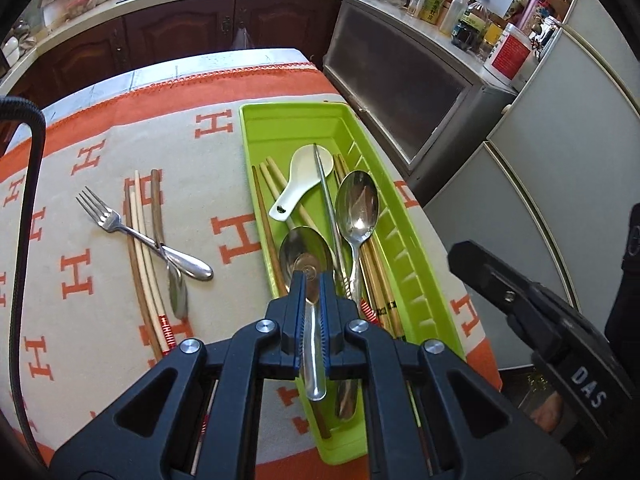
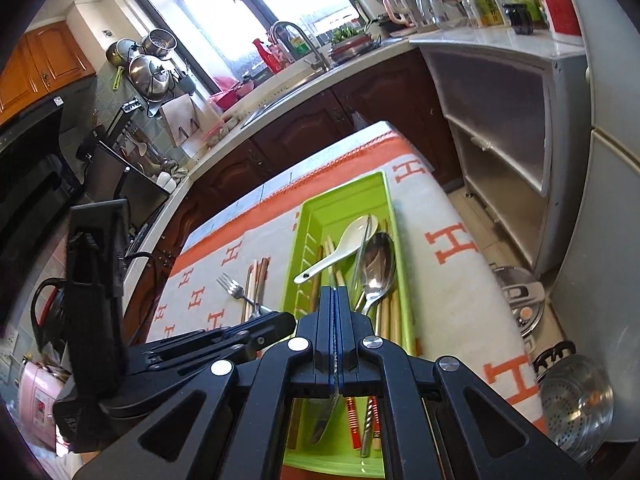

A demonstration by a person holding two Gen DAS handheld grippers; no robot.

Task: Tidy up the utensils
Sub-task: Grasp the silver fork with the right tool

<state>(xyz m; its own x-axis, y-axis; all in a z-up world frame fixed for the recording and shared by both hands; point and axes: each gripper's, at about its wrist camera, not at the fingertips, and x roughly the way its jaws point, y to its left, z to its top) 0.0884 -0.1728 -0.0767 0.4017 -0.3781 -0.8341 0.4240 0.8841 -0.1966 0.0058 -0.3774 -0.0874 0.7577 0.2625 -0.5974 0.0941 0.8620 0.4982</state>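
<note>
Closest to the lens, the left gripper point(image 1: 310, 280) pinches the handle of a steel spoon point(image 1: 308, 264); its jaws stand only as far apart as the thin handle between the pads. The spoon's long axis runs along the fingers, bowl pointing away over the near half of the green utensil tray point(image 1: 348, 114), handle end toward the camera. Whether the bowl touches the utensils below cannot be told.

Beside it, the right gripper point(image 2: 335, 294) has its pads pressed fully together. A thin metal blade or handle edge shows in the seam behind the pads, but what it is cannot be made out.

That tray lies lengthwise near the right edge of the table, on an orange-and-cream cloth point(image 1: 104, 148) printed with H letters. Inside it lie wooden chopsticks point(image 1: 266, 216), a large steel spoon point(image 1: 357, 204) with its bowl toward the far end, a white ceramic soup spoon point(image 1: 308, 170) with its bowl at the far end, and a metal chopstick point(image 1: 326, 196) across that bowl.

Left of the tray, on the cloth, chopsticks point(image 1: 140, 240) lie parallel to it, a fork point(image 1: 120, 224) crossing them diagonally, tines toward the far left.
</note>
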